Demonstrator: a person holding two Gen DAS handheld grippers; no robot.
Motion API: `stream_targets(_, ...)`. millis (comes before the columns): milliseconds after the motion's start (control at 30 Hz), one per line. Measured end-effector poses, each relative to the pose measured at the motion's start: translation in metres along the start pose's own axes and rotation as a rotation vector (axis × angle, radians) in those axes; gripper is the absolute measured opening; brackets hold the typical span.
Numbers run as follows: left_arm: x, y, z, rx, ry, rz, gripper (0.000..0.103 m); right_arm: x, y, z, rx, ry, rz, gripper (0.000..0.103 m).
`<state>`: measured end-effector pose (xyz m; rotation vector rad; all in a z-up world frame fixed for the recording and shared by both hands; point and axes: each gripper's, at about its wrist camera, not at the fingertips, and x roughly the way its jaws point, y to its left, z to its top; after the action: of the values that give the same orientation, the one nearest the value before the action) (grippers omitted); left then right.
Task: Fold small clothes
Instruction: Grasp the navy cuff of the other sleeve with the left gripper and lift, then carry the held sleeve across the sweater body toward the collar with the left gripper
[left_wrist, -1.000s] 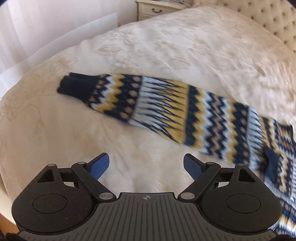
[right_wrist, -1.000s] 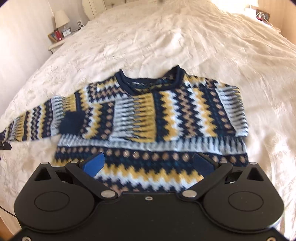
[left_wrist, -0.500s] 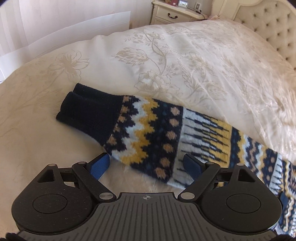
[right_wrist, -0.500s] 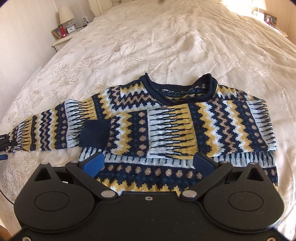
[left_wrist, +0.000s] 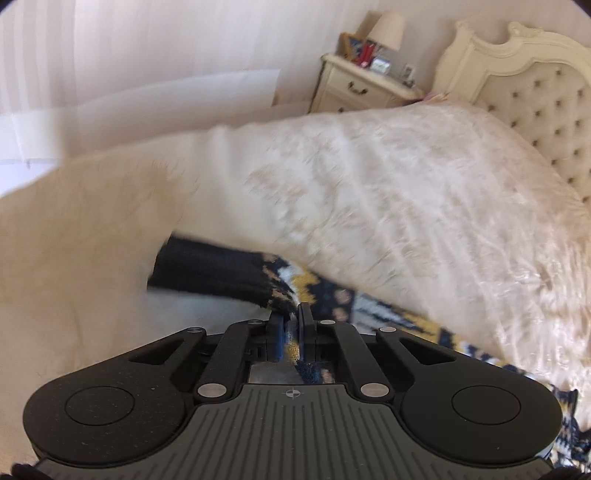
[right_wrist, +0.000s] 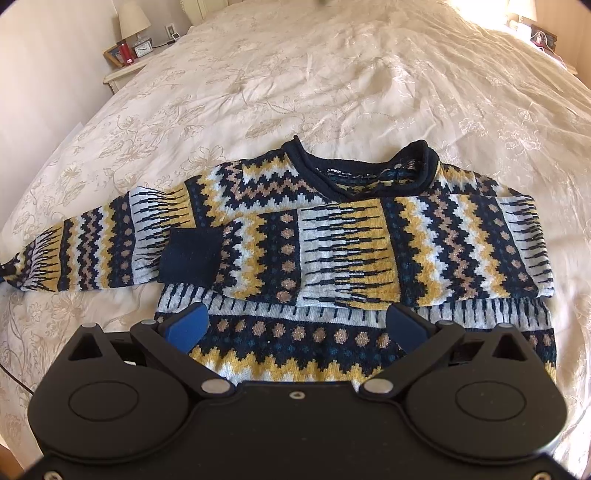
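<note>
Sweater (right_wrist: 332, 236) lies flat on the bed (right_wrist: 332, 74), near its foot edge, patterned in navy, yellow and white. One sleeve is folded across the chest, its dark cuff (right_wrist: 192, 254) resting on the body. The other sleeve (right_wrist: 74, 254) stretches out toward the side edge of the bed. The left hand-held gripper (left_wrist: 293, 325) is pressed together, pinching that sleeve just behind its navy cuff (left_wrist: 207, 271). The right hand-held gripper (right_wrist: 295, 325) hangs spread wide above the sweater's hem, gripping nothing.
</note>
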<state>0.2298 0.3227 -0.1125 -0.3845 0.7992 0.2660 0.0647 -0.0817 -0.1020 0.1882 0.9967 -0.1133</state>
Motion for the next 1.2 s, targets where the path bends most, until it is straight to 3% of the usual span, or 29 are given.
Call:
stream_targets(300, -0.097, -0.102, 0.011, 0.270, -0.183, -0.162, 0.007, -0.003, -0.030, -0.012, 0.000, 0.017, 0.063, 0.102)
stream_targets(567, -0.144, -0.208, -0.022, 0.410, -0.235, -0.307, 0.007, -0.019, -0.081, -0.018, 0.020, 0.004, 0.085, 0.102)
stream_targets(867, -0.143, -0.313, -0.110, 0.556, -0.139, -0.415, 0.007, -0.037, -0.151, -0.025, 0.071, -0.022, 0.090, 0.102)
stream_targets(1200, -0.113, -0.399, -0.211, 0.723, 0.047, -0.447, 0.008, -0.043, -0.211, -0.034, 0.146, -0.017, 0.070, 0.102)
